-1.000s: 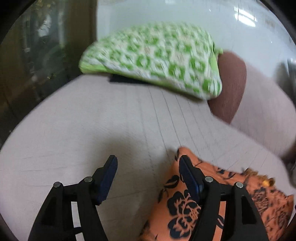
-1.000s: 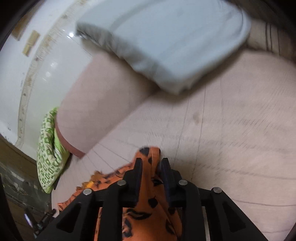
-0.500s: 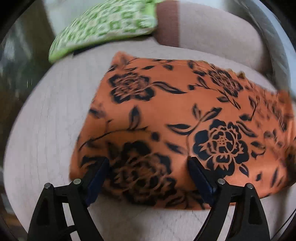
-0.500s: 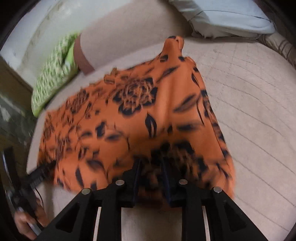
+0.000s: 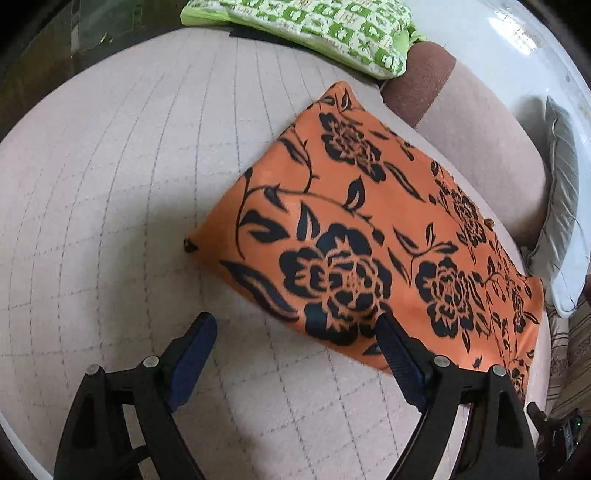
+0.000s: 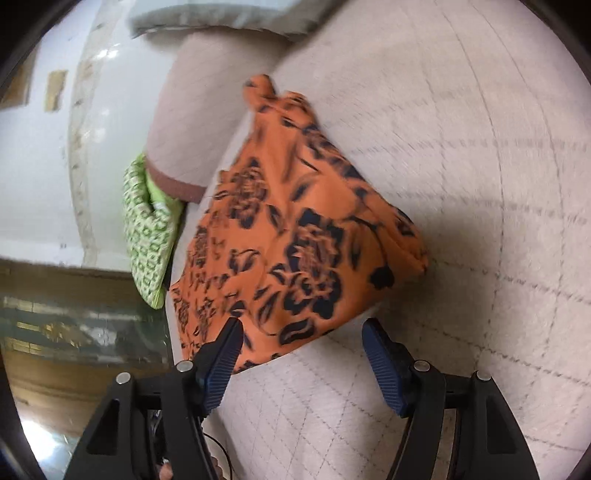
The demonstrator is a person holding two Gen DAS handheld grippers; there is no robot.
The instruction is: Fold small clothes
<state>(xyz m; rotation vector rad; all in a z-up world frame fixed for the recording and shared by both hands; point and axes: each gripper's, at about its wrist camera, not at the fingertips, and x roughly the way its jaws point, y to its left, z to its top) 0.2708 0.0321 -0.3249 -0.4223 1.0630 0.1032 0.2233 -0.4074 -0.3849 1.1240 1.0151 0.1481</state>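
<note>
- My left gripper (image 5: 295, 332) has its fingers spread wide, grasping nothing.
- My right gripper (image 6: 301, 338) is opening, nothing pressed between its fingers.
- The orange floral garment (image 5: 369, 236) lies folded on the quilted bed (image 5: 129, 184), near the green patterned pillow (image 5: 325, 26).

Open left tongs (image 5: 295, 343) beside orange floral garment (image 5: 369, 229).

Orange floral garment (image 6: 295, 236) motion-blurred in right view, green patterned pillow (image 5: 325, 33) cut off by top edge
</note>
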